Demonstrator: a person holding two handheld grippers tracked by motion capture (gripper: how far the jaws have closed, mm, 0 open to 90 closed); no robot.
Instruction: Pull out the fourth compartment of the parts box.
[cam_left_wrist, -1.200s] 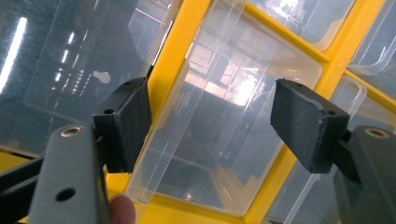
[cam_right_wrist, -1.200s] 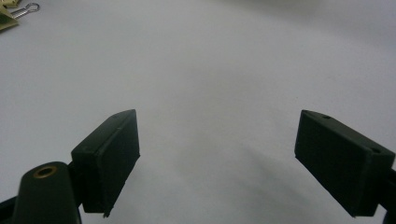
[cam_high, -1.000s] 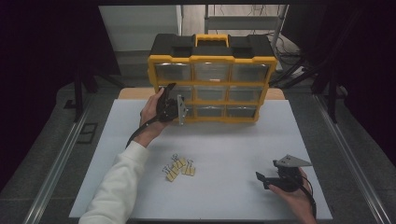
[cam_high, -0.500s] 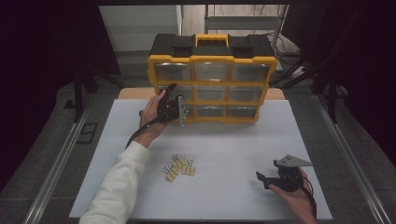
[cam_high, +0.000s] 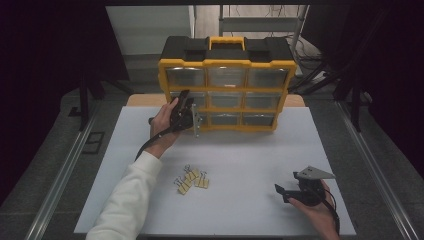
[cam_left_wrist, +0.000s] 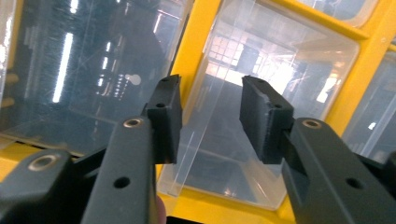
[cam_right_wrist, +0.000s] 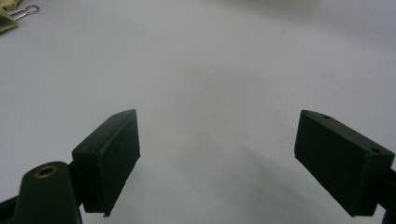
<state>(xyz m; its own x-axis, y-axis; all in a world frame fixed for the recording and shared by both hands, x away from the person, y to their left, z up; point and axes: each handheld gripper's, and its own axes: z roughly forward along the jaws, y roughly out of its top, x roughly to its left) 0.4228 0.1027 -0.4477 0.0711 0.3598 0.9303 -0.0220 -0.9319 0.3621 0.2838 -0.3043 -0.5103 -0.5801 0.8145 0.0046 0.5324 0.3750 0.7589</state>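
Left claw (cam_left_wrist: 210, 121) has just been closing around the clear drawer (cam_left_wrist: 261, 93) at the organizer's (cam_high: 227, 65) left column, pads not yet touching, so it should centre, then pull straight; right claw (cam_right_wrist: 219, 158) rests wide open, empty, on the counter (cam_high: 250, 165).

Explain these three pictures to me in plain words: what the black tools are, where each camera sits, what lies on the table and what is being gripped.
A person works at a white table, holding a black two-jaw gripper in each hand.

The high view looks down from above the person. The other two pictures come from cameras riding on the grippers, looking along their jaws.

On the table stands a yellow and black plastic organiser with clear drawers. Nearer the person lies a small pile of pale yellow binder clips.

The left gripper is at the organiser. Its jaws have just been closing around a clear plastic drawer, which sits between them, but the pads do not press on it yet.

The right gripper rests low over bare table, jaws wide apart, holding nothing.
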